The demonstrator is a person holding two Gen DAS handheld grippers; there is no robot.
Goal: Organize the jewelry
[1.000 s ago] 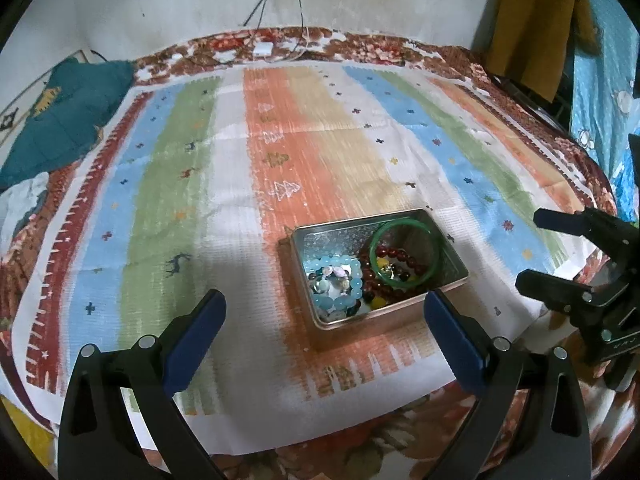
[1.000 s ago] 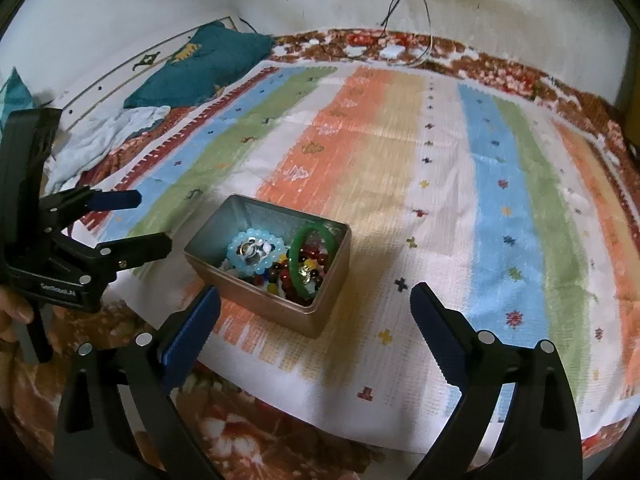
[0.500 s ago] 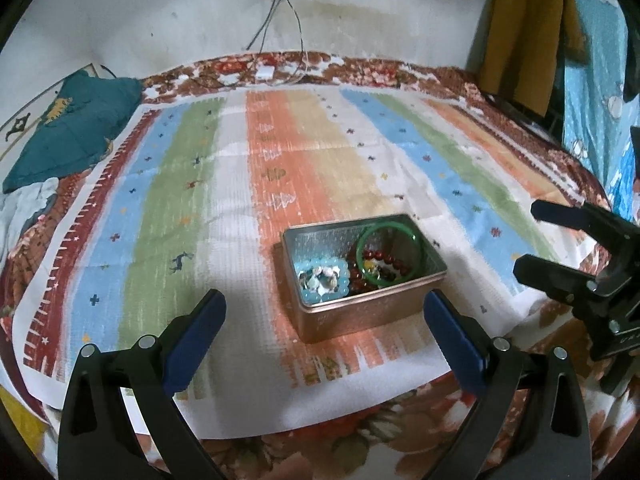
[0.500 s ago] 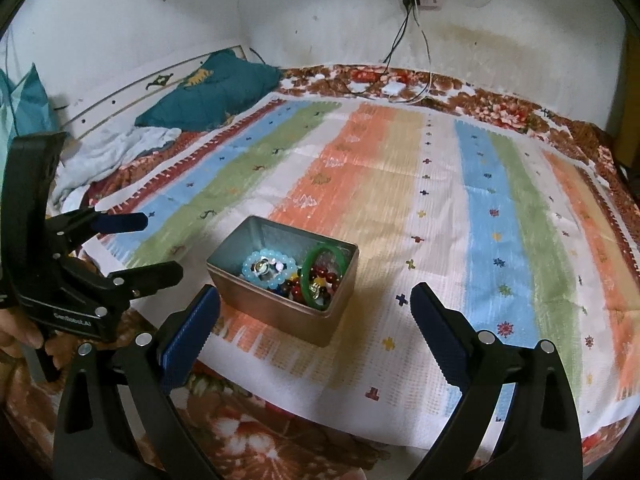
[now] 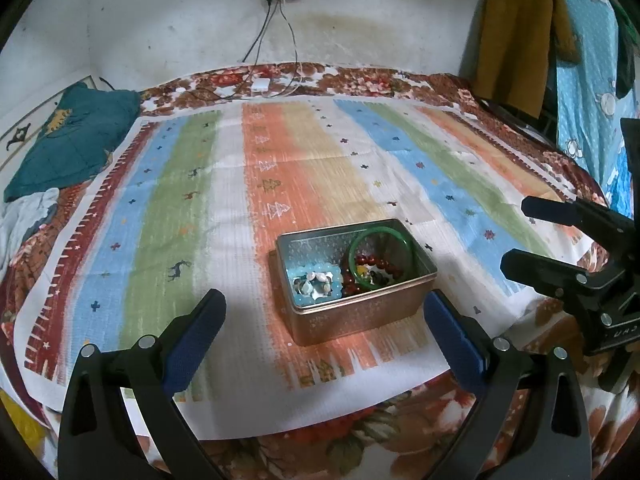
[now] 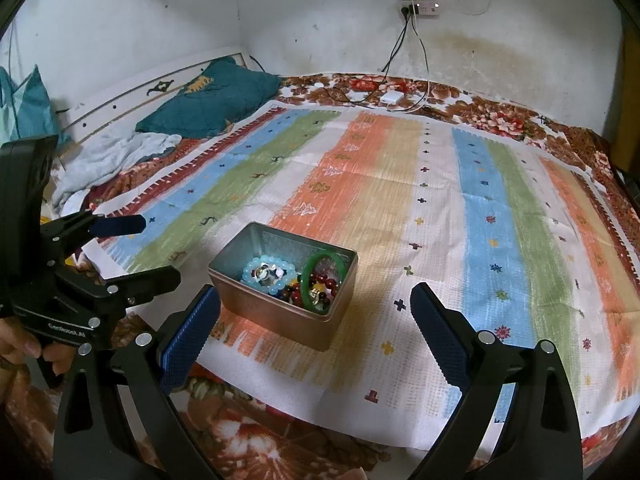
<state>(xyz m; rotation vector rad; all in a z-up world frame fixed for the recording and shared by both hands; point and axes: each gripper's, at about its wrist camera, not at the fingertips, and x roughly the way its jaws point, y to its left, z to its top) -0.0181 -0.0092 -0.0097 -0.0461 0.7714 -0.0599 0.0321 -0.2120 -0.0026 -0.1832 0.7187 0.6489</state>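
Note:
A metal tin [image 5: 362, 316] [image 6: 276, 316] stands on the striped mat near its front edge. Inside lie a green bangle [image 5: 380, 257] [image 6: 322, 280], a light blue bead bracelet [image 5: 316, 282] [image 6: 268, 274] and dark red beads [image 5: 376, 264] [image 6: 316, 286]. My left gripper [image 5: 324, 332] is open and empty, held back in front of the tin; it also shows in the right wrist view [image 6: 140, 248]. My right gripper [image 6: 316, 328] is open and empty, to the tin's right; it also shows in the left wrist view [image 5: 520, 232].
The striped mat [image 5: 168, 208] [image 6: 480, 216] covers a floral bedspread [image 5: 360, 432]. A teal pillow [image 6: 212, 100] and pale cloth [image 6: 116, 156] lie at the far left. A charger and cables [image 6: 392, 98] lie by the wall. Clothes [image 5: 520, 28] hang at the right.
Both grippers have drawn back and tilted up from the tin, so it looks smaller and the wall shows. Both stay open and empty. The jewelry has not moved.

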